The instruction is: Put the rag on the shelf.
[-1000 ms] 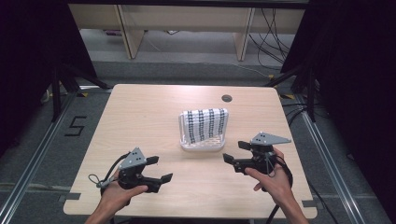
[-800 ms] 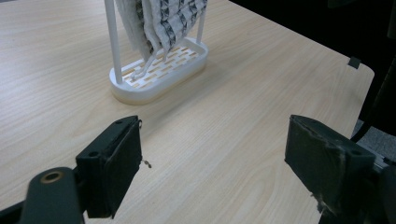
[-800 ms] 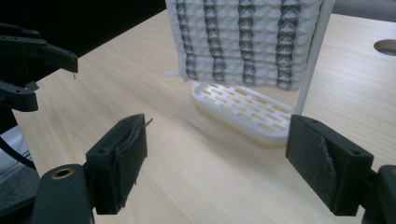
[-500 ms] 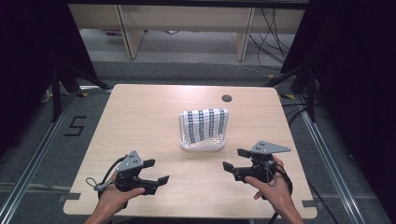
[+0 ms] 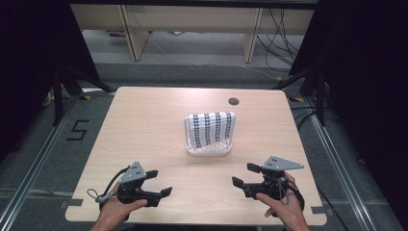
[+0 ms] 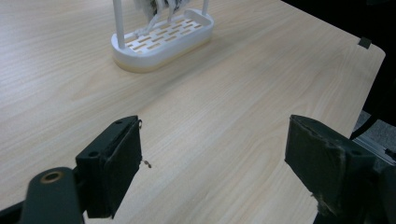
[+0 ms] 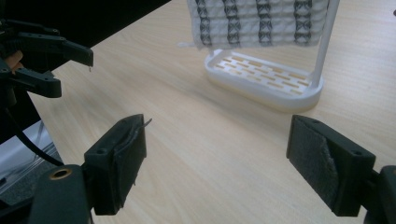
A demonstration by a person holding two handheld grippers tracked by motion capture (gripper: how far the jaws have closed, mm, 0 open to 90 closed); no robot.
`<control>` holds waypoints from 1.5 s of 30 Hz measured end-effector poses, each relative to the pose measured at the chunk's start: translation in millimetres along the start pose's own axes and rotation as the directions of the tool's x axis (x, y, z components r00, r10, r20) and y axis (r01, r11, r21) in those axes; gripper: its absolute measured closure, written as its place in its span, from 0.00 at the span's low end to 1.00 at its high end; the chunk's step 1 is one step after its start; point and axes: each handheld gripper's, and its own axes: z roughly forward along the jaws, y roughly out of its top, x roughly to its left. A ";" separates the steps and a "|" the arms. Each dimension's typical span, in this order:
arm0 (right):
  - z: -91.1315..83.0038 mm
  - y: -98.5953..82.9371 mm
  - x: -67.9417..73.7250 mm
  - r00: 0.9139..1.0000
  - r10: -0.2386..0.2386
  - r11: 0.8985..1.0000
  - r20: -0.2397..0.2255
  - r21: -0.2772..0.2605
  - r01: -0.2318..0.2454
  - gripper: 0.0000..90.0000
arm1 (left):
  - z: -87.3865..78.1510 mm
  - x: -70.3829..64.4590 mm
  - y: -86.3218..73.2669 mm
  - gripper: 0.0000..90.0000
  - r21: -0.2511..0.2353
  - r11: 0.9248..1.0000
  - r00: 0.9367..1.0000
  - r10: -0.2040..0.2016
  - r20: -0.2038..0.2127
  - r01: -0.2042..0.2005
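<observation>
Towel (image 5: pixel 210 129), patterned black on white, hangs on its white rack (image 5: pixel 208 150) mid-table (image 5: pixel 144 120), well apart from my left gripper (image 5: pixel 159 184) and right gripper (image 5: pixel 244 175), both near the front edge, jaws wide and empty.

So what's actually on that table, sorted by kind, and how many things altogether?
White rack: 1
Patterned cloth, hung on the rack: 1
Hand-held grippers, left gripper and right gripper: 2
Total: 4
</observation>
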 end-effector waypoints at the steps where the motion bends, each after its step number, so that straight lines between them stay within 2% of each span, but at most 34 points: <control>1: -0.6 -2.5 0.6 1.000 0.009 1.000 -0.001 0.002 -0.009 0.23 | -1.5 -0.1 -1.4 0.20 0.015 1.000 1.000 0.010 -0.006 -0.010; 2: -0.9 -5.6 2.0 0.999 0.031 1.000 -0.009 0.000 -0.031 0.23 | -1.4 -0.9 -3.2 0.20 0.010 1.000 1.000 0.011 -0.006 -0.011; 3: -2.1 -7.8 0.5 1.000 0.008 1.000 -0.002 0.007 -0.008 0.23 | -1.5 -1.5 -5.0 0.20 0.009 1.000 1.000 0.012 -0.004 -0.012; 4: 0.0 -11.1 -1.0 1.000 -0.013 1.000 0.004 -0.011 0.013 0.23 | -2.2 -2.7 -6.4 0.20 0.020 1.000 1.000 0.018 -0.013 -0.017; 6: -0.8 -17.0 2.5 1.000 0.026 1.000 -0.001 0.010 -0.026 0.23 | -1.7 -3.9 -9.4 0.20 0.029 0.999 0.999 0.033 -0.008 -0.033; 7: -0.3 -19.8 0.5 1.000 -0.005 1.000 0.010 0.015 0.005 0.23 | -1.6 -4.8 -10.7 0.20 0.035 0.999 0.999 0.039 -0.012 -0.038; 10: 0.7 -27.7 3.4 1.000 0.010 1.000 0.007 0.013 -0.010 0.23 | -0.4 -7.2 -13.9 0.20 0.050 0.998 0.999 0.046 -0.009 -0.045; 11: 0.8 -29.4 2.1 1.000 -0.017 1.000 0.001 0.024 0.016 0.22 | 0.9 -8.6 -15.4 0.20 0.046 0.998 0.999 0.045 -0.006 -0.045; 12: 1.7 -31.8 4.2 1.000 -0.013 1.000 -0.005 0.026 0.013 0.21 | 2.2 -10.2 -16.8 0.20 0.048 0.998 0.999 0.046 -0.009 -0.046; 13: 1.6 -33.4 3.9 0.999 -0.034 0.999 -0.012 0.036 0.034 0.21 | 2.9 -11.2 -18.3 0.20 0.060 0.997 0.998 0.056 -0.008 -0.055; 15: 2.8 -38.4 8.2 1.000 -0.006 0.999 -0.029 0.050 0.007 0.20 | 5.8 -13.6 -20.8 0.20 0.071 0.995 0.998 0.068 -0.008 -0.067; 16: 3.0 -40.2 8.1 0.999 -0.028 0.998 -0.021 0.061 0.029 0.20 | 6.3 -14.6 -21.6 0.20 0.082 0.994 0.997 0.070 -0.012 -0.068; 17: 4.5 -42.4 8.8 0.999 -0.034 0.998 -0.024 0.061 0.035 0.19 | 8.2 -15.0 -23.4 0.20 0.073 0.995 0.998 0.069 -0.013 -0.067; 18: 6.6 -44.3 8.4 0.999 -0.044 0.997 -0.007 0.068 0.044 0.19 | 9.0 -15.3 -24.2 0.20 0.077 0.995 0.998 0.068 -0.016 -0.067; 19: 5.9 -46.3 11.3 1.000 -0.024 0.997 -0.018 0.076 0.025 0.19 | 10.8 -15.2 -25.7 0.20 0.075 0.995 0.998 0.062 -0.011 -0.061; 20: 6.9 -47.9 11.6 0.999 -0.030 0.996 -0.018 0.079 0.032 0.19 | 10.8 -14.0 -25.7 0.20 0.095 0.992 0.997 0.081 -0.011 -0.079; 21: 7.2 -48.9 11.1 0.999 -0.037 0.995 -0.012 0.089 0.038 0.18 | 11.7 -15.0 -26.6 0.20 0.095 0.994 0.998 0.062 -0.007 -0.061; 22: 7.7 -49.4 9.5 0.998 -0.063 0.994 -0.011 0.087 0.064 0.18 | 12.7 -14.6 -27.6 0.20 0.090 0.994 0.998 0.066 -0.011 -0.065; 23: 10.1 -50.6 8.1 0.998 -0.065 0.994 -0.024 0.091 0.066 0.18 | 12.5 -13.8 -28.1 0.20 0.106 0.992 0.997 0.077 -0.022 -0.074; 24: 8.5 -51.1 9.0 0.999 -0.046 0.994 -0.016 0.103 0.048 0.18 | 13.8 -15.0 -28.9 0.20 0.092 0.994 0.998 0.057 -0.014 -0.055; 25: 9.2 -52.4 10.9 1.000 -0.021 0.994 -0.012 0.107 0.022 0.18 | 14.3 -14.7 -29.2 0.20 0.087 0.995 0.998 0.056 -0.014 -0.054; 27: 9.2 -52.8 9.5 1.000 -0.026 0.994 -0.011 0.110 0.027 0.18 | 14.1 -13.8 -29.0 0.20 0.089 0.994 0.998 0.060 -0.017 -0.059; 28: 10.6 -53.0 7.1 0.999 -0.048 0.994 -0.019 0.102 0.050 0.18 | 14.3 -14.3 -29.1 0.20 0.085 0.995 0.998 0.052 -0.024 -0.050; 29: 11.0 -53.4 6.3 0.998 -0.062 0.993 -0.005 0.097 0.062 0.18 | 13.6 -12.8 -29.2 0.20 0.097 0.993 0.998 0.065 -0.024 -0.062; 30: 11.1 -53.6 5.9 0.998 -0.062 0.993 -0.004 0.100 0.062 0.18 | 14.4 -12.8 -29.7 0.20 0.094 0.994 0.998 0.056 -0.026 -0.053; 31: 11.3 -53.8 5.5 0.998 -0.066 0.993 0.007 0.101 0.065 0.18 | 15.2 -12.0 -30.2 0.20 0.089 0.994 0.998 0.063 -0.022 -0.060; 32: 11.5 -54.5 7.2 0.999 -0.037 0.994 0.005 0.102 0.037 0.18 | 15.5 -12.9 -30.3 0.20 0.090 0.995 0.998 0.056 -0.032 -0.052; 36: 12.4 -55.1 6.8 0.999 -0.042 0.993 0.006 0.115 0.041 0.18 | 15.5 -11.7 -30.3 0.20 0.105 0.992 0.997 0.069 -0.033 -0.065; 37: 12.7 -54.9 5.2 0.998 -0.065 0.992 0.010 0.114 0.063 0.18 | 15.8 -11.8 -30.6 0.20 0.101 0.993 0.997 0.069 -0.036 -0.065; 38: 11.8 -54.7 6.1 0.998 -0.064 0.991 0.014 0.119 0.061 0.18 | 17.0 -11.6 -31.2 0.20 0.086 0.995 0.998 0.061 -0.034 -0.058; 39: 13.1 -55.2 6.2 0.998 -0.062 0.992 0.006 0.110 0.061 0.18 | 16.0 -9.9 -30.8 0.20 0.102 0.992 0.997 0.076 -0.034 -0.072; 41: 12.7 -55.0 7.2 0.999 -0.053 0.991 -0.006 0.123 0.053 0.18 | 15.6 -9.3 -31.0 0.20 0.103 0.993 0.997 0.066 -0.044 -0.062; 42: 12.9 -55.0 7.4 0.999 -0.047 0.991 -0.009 0.123 0.048 0.18 | 15.0 -7.4 -30.6 0.20 0.114 0.991 0.996 0.077 -0.045 -0.072; 45: 11.9 -54.8 7.4 0.999 -0.048 0.992 0.004 0.120 0.047 0.18 | 15.2 -5.9 -31.1 0.20 0.092 0.994 0.997 0.059 -0.049 -0.055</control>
